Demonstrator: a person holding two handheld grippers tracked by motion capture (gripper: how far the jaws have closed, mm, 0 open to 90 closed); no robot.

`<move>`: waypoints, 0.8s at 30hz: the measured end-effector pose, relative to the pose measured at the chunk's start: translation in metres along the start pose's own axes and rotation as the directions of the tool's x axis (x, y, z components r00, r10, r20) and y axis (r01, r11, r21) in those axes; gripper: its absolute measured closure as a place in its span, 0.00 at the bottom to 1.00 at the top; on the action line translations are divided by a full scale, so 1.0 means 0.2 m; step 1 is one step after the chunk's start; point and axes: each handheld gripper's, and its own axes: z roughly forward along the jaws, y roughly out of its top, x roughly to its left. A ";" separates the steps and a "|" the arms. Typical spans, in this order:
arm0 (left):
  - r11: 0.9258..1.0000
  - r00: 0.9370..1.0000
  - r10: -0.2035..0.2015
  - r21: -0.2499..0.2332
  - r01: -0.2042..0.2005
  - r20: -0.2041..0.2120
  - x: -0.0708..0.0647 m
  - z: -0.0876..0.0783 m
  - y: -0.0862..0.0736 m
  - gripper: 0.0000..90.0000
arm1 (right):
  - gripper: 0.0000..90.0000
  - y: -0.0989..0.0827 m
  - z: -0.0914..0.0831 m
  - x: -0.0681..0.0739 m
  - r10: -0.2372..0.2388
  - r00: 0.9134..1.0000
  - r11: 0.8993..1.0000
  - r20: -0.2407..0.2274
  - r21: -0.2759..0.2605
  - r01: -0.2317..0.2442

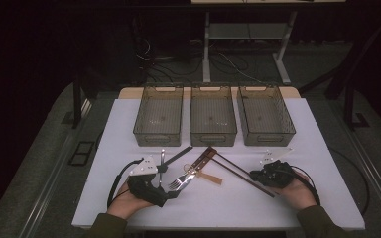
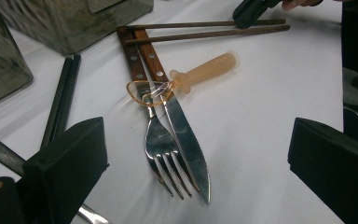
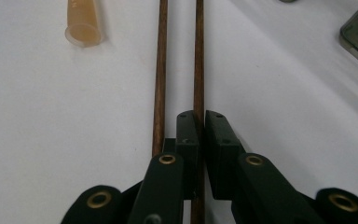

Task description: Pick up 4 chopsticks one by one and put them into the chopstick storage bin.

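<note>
Chopsticks (image 3: 198, 60), thin, stiff, light and likely slippery brown wood, are laid on the white desk (image 3: 284, 93), one pinched near its end by the right tongs (image 3: 201, 122), while the left tongs (image 2: 198, 163) are held wide over a fork (image 2: 161, 149).

Both forearms reach in low, the left gripper (image 1: 171, 187) with its jaws spread wide and nothing pinched between them, the right gripper (image 1: 254, 174) with its jaws squeezed tight together, each hand cupping its tool.
</note>
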 end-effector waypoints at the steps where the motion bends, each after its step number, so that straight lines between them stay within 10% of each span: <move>1: 1.000 1.000 -0.004 -0.004 0.004 0.000 0.00 0.00 0.00 0.04 | 0.93 0.00 0.00 0.00 0.005 1.000 1.000 0.001 0.000 -0.005; 24: 1.000 1.000 0.005 -0.008 -0.005 -0.021 0.04 0.02 -0.02 0.04 | 0.93 0.02 -0.08 0.00 0.013 0.999 0.995 -0.030 -0.098 -0.016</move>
